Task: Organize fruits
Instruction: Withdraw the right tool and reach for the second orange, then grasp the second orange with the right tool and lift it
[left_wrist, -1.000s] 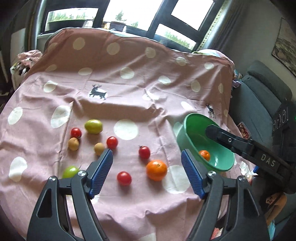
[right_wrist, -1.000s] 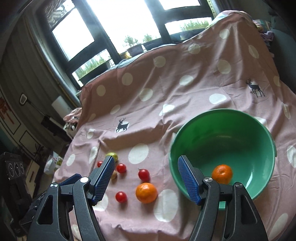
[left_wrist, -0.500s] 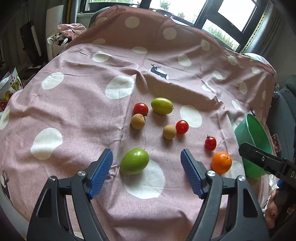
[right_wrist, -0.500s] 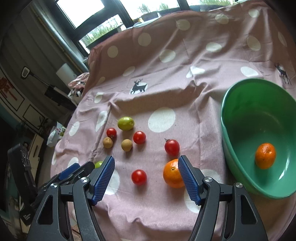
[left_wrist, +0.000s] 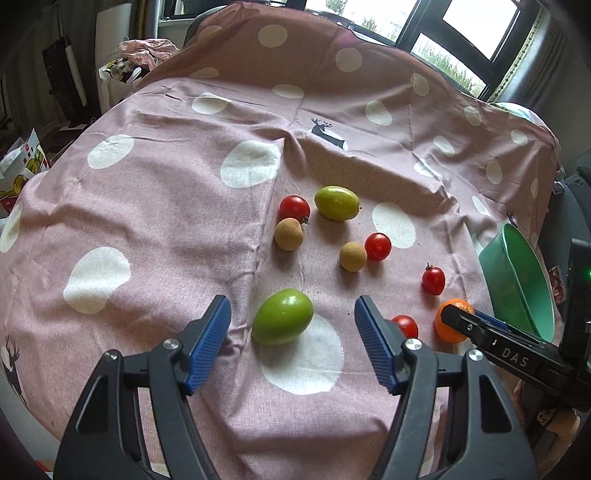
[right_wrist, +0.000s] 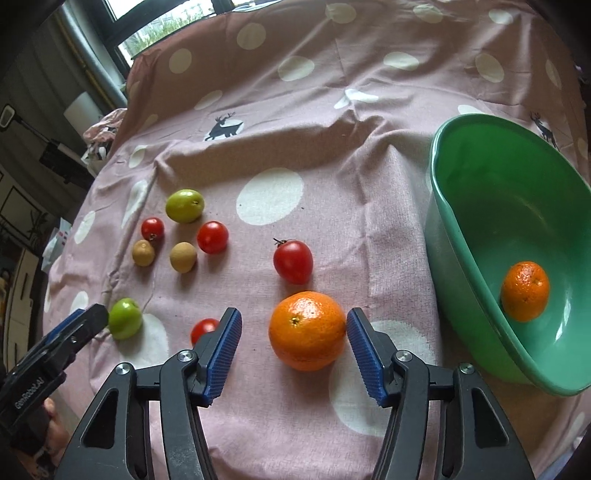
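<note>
Item 1, my left gripper (left_wrist: 292, 349): jaws closing, blue pads either side of the near green fruit (left_wrist: 282, 316) but clear of it on both sides; nothing grasped.

Item 2, my right gripper (right_wrist: 294, 352): jaws closing around the large orange (right_wrist: 306, 330). The right-hand pad looked to be just at the peel and the left-hand pad stood a little off, so I logged it as not yet clamped.

Item 3, green bowl (right_wrist: 465, 258): stood at the right of the cloth, tilted in the right wrist view, with one smaller orange (right_wrist: 524, 291) lying inside against its lower wall.

Item 4, loose fruit on the pink spotted cloth (right_wrist: 332, 122):
- a second green fruit (right_wrist: 184, 205) at the far side of the group;
- a small red tomato (right_wrist: 152, 229) beside it, and another (right_wrist: 212, 237) to its right;
- two round tan fruits (right_wrist: 143, 252) (right_wrist: 183, 257), just in front of those tomatoes;
- an oblong red tomato (right_wrist: 293, 261) with a stem, just beyond the large orange;
- one more red tomato (right_wrist: 203, 329), partly hidden behind my right gripper's left-hand finger.

Item 5: the cloth lay creased, printed with dark deer (right_wrist: 223, 127).
</note>
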